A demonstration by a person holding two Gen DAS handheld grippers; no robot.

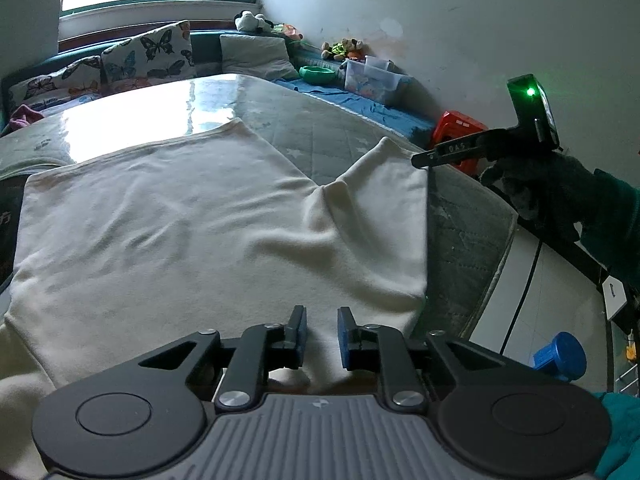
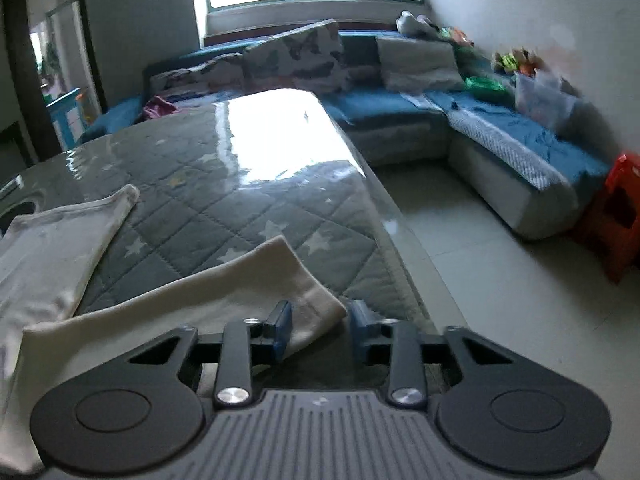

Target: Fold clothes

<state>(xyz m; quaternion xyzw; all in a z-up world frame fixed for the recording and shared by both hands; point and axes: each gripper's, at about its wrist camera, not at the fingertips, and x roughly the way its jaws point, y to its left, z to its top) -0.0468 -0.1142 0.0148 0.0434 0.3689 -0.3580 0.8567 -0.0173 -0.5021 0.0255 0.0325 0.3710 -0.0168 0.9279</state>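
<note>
Grey quilted cover with stars [image 2: 224,216] lies on the table, and the cream garment [image 1: 192,220] is spread flat on it, one sleeve [image 2: 256,280] reaching toward the table's right edge. Left gripper [image 1: 322,334] hovers over the cloth near the front edge with fingers apart; right gripper [image 2: 320,326] also stands apart, just at the sleeve's cuff, gripping nothing.

A table [image 2: 280,148] carries everything — its top is a grey quilted cover with white stars under a glossy clear sheet. A cream garment [image 1: 192,220] lies spread flat on it, one sleeve [image 2: 224,288] reaching the table's right edge.
</note>
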